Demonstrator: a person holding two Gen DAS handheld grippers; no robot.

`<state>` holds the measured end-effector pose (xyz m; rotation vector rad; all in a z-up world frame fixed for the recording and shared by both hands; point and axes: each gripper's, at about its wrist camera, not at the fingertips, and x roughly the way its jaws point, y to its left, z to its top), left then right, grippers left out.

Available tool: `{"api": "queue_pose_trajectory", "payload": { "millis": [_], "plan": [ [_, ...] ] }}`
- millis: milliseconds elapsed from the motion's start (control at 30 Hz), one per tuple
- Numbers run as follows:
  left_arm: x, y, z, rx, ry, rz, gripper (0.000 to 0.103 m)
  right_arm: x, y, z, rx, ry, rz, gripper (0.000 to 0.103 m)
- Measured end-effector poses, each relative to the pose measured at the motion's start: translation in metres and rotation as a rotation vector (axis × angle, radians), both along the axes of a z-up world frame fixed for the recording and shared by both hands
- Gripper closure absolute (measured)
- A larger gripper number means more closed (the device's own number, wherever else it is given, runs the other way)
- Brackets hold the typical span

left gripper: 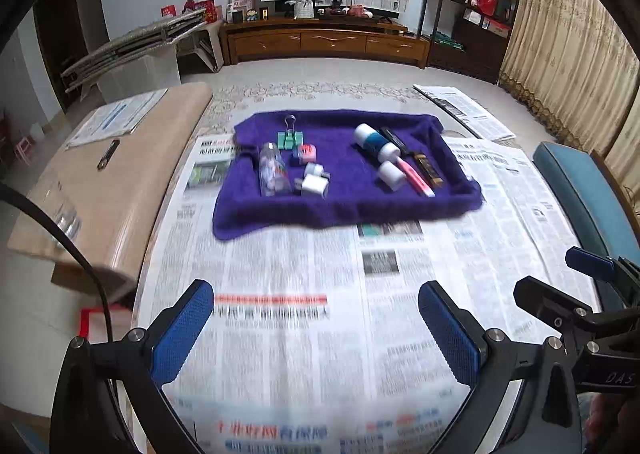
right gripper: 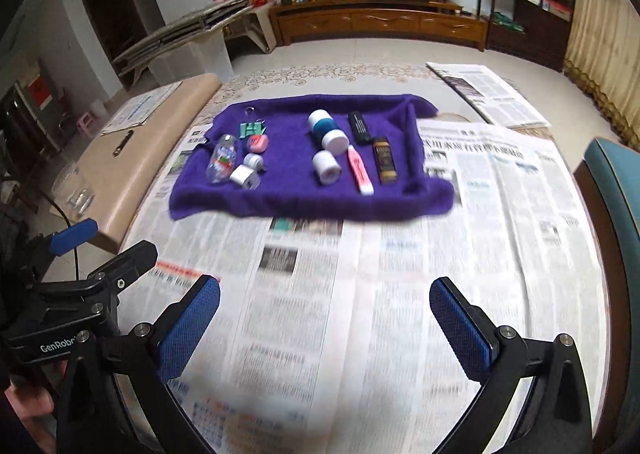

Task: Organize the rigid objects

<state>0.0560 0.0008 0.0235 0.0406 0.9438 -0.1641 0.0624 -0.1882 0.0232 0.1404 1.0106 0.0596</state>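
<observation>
A purple cloth point(left gripper: 344, 202) point(right gripper: 296, 194) lies on the newspaper-covered table, well ahead of both grippers. On its left part lie a clear small bottle point(left gripper: 273, 170) point(right gripper: 221, 163), a green binder clip point(left gripper: 289, 137) point(right gripper: 251, 128), a pink piece point(left gripper: 306, 152) point(right gripper: 256, 143) and two white plug adapters point(left gripper: 315, 185) point(right gripper: 245, 176). On its right part lie a white and teal bottle point(left gripper: 376, 142) point(right gripper: 327, 129), a white cylinder point(left gripper: 391, 175) point(right gripper: 326, 167), a pink highlighter point(left gripper: 416, 177) point(right gripper: 360, 171) and dark bars point(left gripper: 428, 168) point(right gripper: 385, 159). My left gripper point(left gripper: 316, 338) and right gripper point(right gripper: 326, 334) are open and empty.
Newspaper point(left gripper: 304, 314) covers the table. A beige bench point(left gripper: 120, 174) with papers and a glass point(right gripper: 74, 190) stands on the left. A teal chair point(left gripper: 588, 190) stands on the right. My right gripper shows at the right edge of the left wrist view point(left gripper: 584, 294).
</observation>
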Motion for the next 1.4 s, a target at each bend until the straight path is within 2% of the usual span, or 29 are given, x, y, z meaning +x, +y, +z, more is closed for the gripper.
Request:
{"api": "queue_pose_trajectory", "payload": {
  "millis": [133,233,333,400,533,633,767,1400],
  "plan": [
    [-0.015,0.006,0.006,0.008,0.007,-0.004,0.0,-0.028,0.003,0.011,-0.02,-0.014,-0.011,0.0],
    [-0.021,0.007,0.01,0.036,0.001,0.003,0.0,-0.04,0.003,0.018,-0.024,-0.019,-0.01,0.0],
    [-0.022,0.01,0.009,0.03,0.022,0.007,0.0,-0.045,0.0,0.023,-0.034,-0.026,-0.02,0.0],
    [-0.025,0.012,0.006,0.023,0.025,0.005,0.0,-0.048,-0.002,0.022,-0.02,-0.029,-0.029,0.0],
    [-0.03,0.012,0.0,0.058,0.019,0.027,0.0,-0.05,-0.006,0.016,0.002,-0.017,-0.052,0.0],
    [-0.03,0.012,-0.003,0.044,0.031,0.031,0.0,-0.052,-0.004,0.013,0.005,-0.007,-0.059,0.0],
    [-0.033,0.012,-0.003,0.029,0.034,0.032,0.0,-0.053,-0.002,0.009,-0.008,0.005,-0.064,0.0],
    [-0.04,0.006,0.002,0.077,0.006,0.042,0.0,-0.06,-0.006,0.007,-0.005,0.02,-0.082,0.0]
  ]
}}
